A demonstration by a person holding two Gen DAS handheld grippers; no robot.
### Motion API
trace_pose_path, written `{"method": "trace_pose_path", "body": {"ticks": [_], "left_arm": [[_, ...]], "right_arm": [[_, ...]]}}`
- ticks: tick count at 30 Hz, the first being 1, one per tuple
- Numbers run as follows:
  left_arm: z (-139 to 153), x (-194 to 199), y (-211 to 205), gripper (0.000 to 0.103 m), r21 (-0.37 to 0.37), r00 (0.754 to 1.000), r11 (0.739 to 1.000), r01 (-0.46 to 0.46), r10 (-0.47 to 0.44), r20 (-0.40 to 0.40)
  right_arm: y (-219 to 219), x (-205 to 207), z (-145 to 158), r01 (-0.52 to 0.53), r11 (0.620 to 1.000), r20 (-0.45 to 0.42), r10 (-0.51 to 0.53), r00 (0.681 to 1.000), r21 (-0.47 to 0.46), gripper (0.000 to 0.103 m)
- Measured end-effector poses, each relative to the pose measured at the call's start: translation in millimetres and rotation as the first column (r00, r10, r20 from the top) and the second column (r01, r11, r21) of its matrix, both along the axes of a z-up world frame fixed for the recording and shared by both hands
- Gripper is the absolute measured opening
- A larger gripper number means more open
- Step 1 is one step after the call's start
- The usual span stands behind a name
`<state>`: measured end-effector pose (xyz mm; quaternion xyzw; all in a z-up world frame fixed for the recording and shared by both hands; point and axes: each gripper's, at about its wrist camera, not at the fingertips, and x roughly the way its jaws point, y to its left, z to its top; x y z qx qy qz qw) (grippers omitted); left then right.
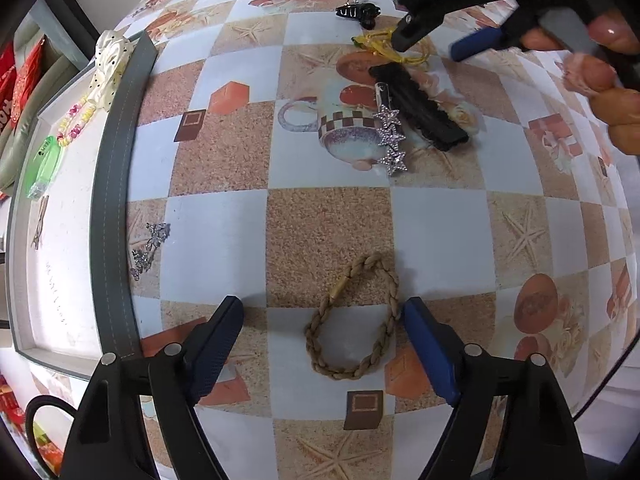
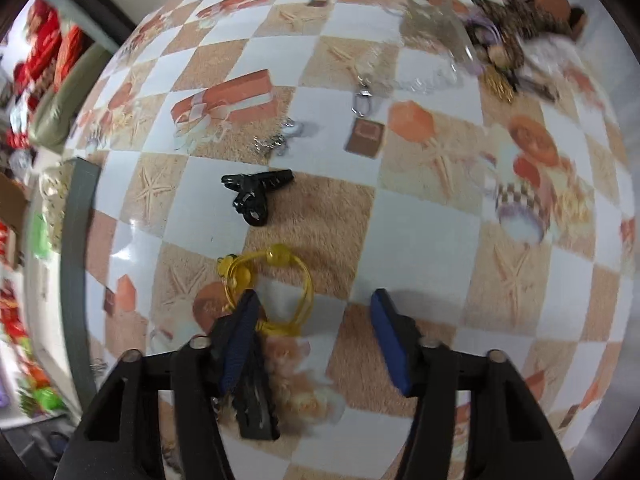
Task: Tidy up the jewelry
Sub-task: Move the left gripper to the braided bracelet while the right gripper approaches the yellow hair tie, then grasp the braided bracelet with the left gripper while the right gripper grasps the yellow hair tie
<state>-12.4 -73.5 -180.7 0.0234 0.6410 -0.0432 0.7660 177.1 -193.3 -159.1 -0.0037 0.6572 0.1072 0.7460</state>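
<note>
In the left wrist view a tan braided hair tie [image 1: 352,322] lies on the patterned tablecloth, inside my open left gripper [image 1: 322,312]. The right-hand pad [image 1: 424,344] sits right beside the tie and the left-hand pad is well clear of it. My right gripper [image 2: 316,300] [image 1: 436,44] is open just above the cloth. Its left finger [image 2: 240,332] overlaps a yellow beaded hair tie [image 2: 280,276] [image 1: 376,40], part of whose loop lies between the fingers. A grey-rimmed box [image 1: 120,200] at the left holds a white dotted scrunchie [image 1: 108,60], a bead bracelet [image 1: 76,120] and a green clip [image 1: 44,164].
A black claw clip [image 2: 256,192] [image 1: 356,12], a silver star clip [image 1: 390,136], a black lace clip [image 1: 420,108] [image 2: 256,400] and a silver piece [image 1: 148,248] lie loose. Small silver earrings [image 2: 276,140], a clasp [image 2: 362,100] and a blurred jewelry heap [image 2: 512,40] sit farther back.
</note>
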Motion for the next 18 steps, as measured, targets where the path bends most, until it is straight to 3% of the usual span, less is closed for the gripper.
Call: {"method": "trace_pose_path", "body": {"ticks": [4, 7, 8, 9, 11, 18], "left_arm": [[5.4, -2.9, -11.9, 0.066, -0.007, 1.0, 1.0, 0.021, -0.021, 0.003], [9.1, -3.6, -23.8, 0.052, -0.007, 0.999, 0.999, 0.038, -0.038, 0.003], [10.0, -3.6, -25.7, 0.043, -0.008, 0.999, 0.999, 0.038, -0.038, 0.003], [11.0, -3.3, -27.5, 0.038, -0.011, 0.999, 0.999, 0.036, -0.036, 0.003], [12.5, -1.3, -28.4, 0.016, -0.025, 1.0, 0.999, 0.03, -0.03, -0.006], [24.6, 9.5, -6.2, 0.015, -0.142, 0.999, 0.989, -0.047, 0.043, -0.03]], "right_arm": [[12.0, -1.0, -0.2, -0.028, 0.996, 0.023, 0.03, 0.999, -0.087, 0.035], [13.2, -2.5, -0.9, -0.036, 0.994, 0.028, 0.039, 0.999, -0.098, 0.018], [12.3, -2.7, -1.2, -0.035, 0.994, 0.026, 0.037, 0.999, -0.099, 0.008], [10.0, -2.3, -1.6, -0.029, 0.995, 0.023, 0.032, 0.999, -0.098, 0.005], [0.0, -3.2, -1.2, -0.009, 0.997, 0.01, 0.01, 1.0, -0.071, 0.004], [-48.8, -18.3, 5.7, 0.057, 0.998, -0.033, -0.056, 0.998, 0.027, 0.004]]}}
